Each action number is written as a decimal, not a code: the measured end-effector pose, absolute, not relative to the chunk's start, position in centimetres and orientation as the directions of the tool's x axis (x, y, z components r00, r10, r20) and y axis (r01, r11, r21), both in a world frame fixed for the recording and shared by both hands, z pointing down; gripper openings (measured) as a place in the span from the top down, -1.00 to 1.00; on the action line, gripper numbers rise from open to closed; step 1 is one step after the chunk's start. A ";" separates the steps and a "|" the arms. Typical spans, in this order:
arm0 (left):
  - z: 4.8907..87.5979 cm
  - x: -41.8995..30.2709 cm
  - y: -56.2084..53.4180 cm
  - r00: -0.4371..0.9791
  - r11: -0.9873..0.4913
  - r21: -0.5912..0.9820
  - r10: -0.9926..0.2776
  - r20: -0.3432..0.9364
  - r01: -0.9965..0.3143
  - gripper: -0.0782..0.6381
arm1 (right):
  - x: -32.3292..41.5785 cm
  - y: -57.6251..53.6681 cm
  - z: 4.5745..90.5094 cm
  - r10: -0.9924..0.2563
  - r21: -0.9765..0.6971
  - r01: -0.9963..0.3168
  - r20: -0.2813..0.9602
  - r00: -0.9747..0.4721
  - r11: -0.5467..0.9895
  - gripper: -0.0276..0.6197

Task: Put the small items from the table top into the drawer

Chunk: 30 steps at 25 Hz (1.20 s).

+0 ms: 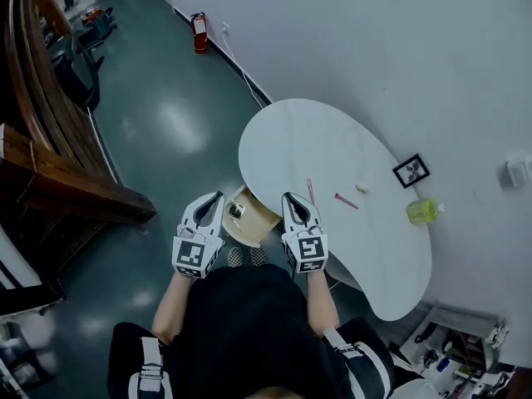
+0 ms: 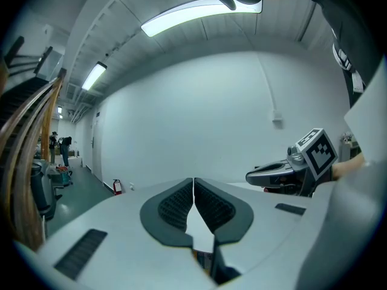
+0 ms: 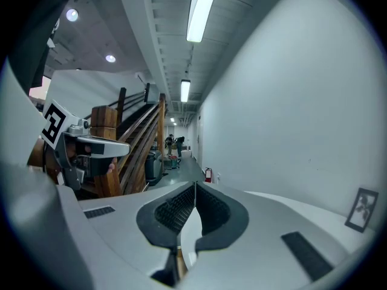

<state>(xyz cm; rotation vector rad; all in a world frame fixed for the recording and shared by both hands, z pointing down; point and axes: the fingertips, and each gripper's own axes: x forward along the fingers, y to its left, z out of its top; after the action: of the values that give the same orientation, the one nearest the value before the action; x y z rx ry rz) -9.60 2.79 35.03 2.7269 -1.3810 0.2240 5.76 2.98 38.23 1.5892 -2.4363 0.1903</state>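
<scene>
1. Left gripper: clenched shut, tip to tip, nothing inside.
2. Right gripper: shut tight too, and empty.
3. Both held low and side by side in front of the body, pointing out at the table. Likely just waiting, ready for a reach.
4. Between the two: the drawer, light wood, pulled out from under the near edge of the table. Left open, most likely so that things can be dropped right in.
5. Inside the drawer: one small dark thing, too small to tell what.
6. Farther out, near the middle of the table top: a pink stick just past the right gripper, a second pink stick beside it, and a little pale lump. All three lying flat and loose, none touching another, none picked up yet.
7. Closest to the right gripper, so probably a job for that one first.
8. Farther still, by the wall: a yellow-green bottle and a small picture frame.
9. Count: two grippers, one drawer, two pink sticks, one pale lump, one bottle, one frame.
10. So three small things at least left to go in the drawer, maybe the bottle as well. Hardly begun, by the look of it.
</scene>
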 end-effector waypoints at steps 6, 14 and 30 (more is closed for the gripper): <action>35.9 -6.4 3.0 0.655 -0.663 0.021 -0.733 0.183 -0.748 0.72 | 8.3 3.9 38.9 -0.906 0.013 -0.943 0.283 -0.315 0.332 0.81; 37.6 -1.0 4.0 0.747 -0.758 0.050 -0.627 0.220 -0.650 0.72 | 14.3 6.6 40.6 -0.933 0.017 -0.984 0.319 -0.164 0.179 0.81; 43.2 8.5 3.9 0.825 -0.846 0.104 -0.472 0.311 -0.523 0.71 | 22.3 8.7 46.3 -0.910 -0.002 -0.998 0.412 -0.057 0.061 0.81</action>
<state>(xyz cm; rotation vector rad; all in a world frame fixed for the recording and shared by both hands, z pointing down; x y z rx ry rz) 8.53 3.86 43.22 2.8226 -0.7771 0.4105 22.26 8.71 46.27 1.9205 -2.0433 0.4156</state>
